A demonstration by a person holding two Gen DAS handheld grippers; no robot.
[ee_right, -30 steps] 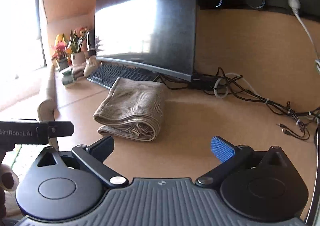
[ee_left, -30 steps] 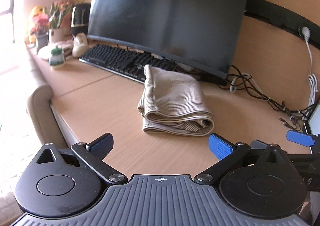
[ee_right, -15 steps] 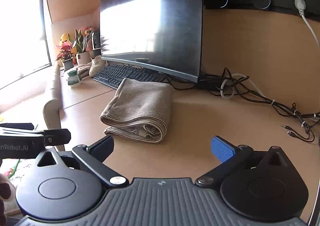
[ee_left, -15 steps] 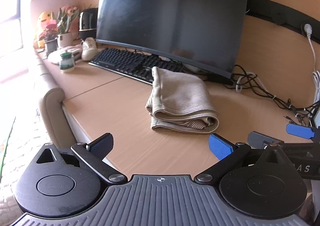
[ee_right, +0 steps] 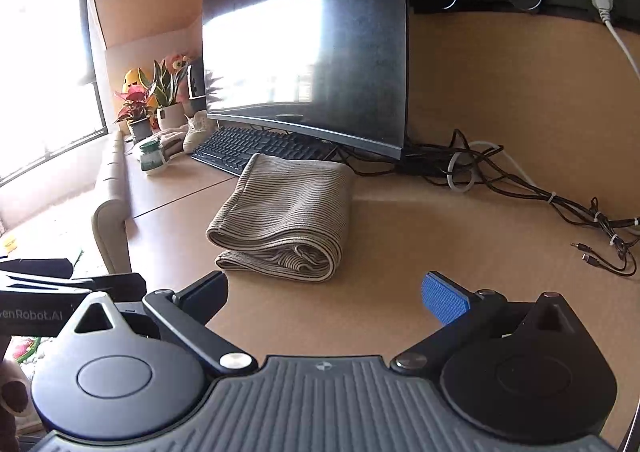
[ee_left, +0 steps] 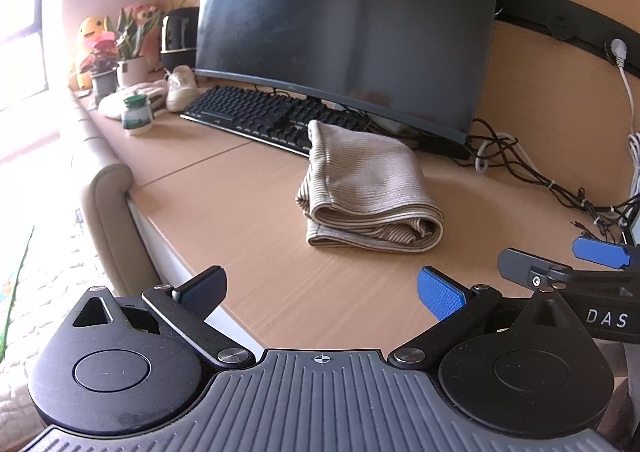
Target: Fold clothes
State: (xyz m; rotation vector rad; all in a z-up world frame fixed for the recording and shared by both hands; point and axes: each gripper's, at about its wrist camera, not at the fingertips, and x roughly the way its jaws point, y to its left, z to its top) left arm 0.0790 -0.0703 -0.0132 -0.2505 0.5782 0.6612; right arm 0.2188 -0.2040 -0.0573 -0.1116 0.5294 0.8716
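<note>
A beige ribbed garment (ee_left: 370, 192) lies folded in a thick bundle on the wooden desk (ee_left: 248, 212), in front of the monitor. It also shows in the right wrist view (ee_right: 284, 216). My left gripper (ee_left: 320, 288) is open and empty, held back near the desk's front edge, apart from the garment. My right gripper (ee_right: 326, 290) is open and empty, also back from the garment; its fingers (ee_left: 600, 252) show at the right of the left wrist view.
A dark monitor (ee_left: 344, 32) and black keyboard (ee_left: 264, 114) stand behind the garment. Tangled cables (ee_right: 532, 192) lie at the back right. A small green-lidded jar (ee_left: 137, 114), potted plants (ee_left: 120, 60) and a shoe (ee_left: 182, 86) crowd the far left. A padded chair back (ee_left: 104, 204) sits beside the desk edge.
Both grippers have drawn back and turned a little to the right from the folded garment, which now looks smaller and farther. The garment itself has not moved.
</note>
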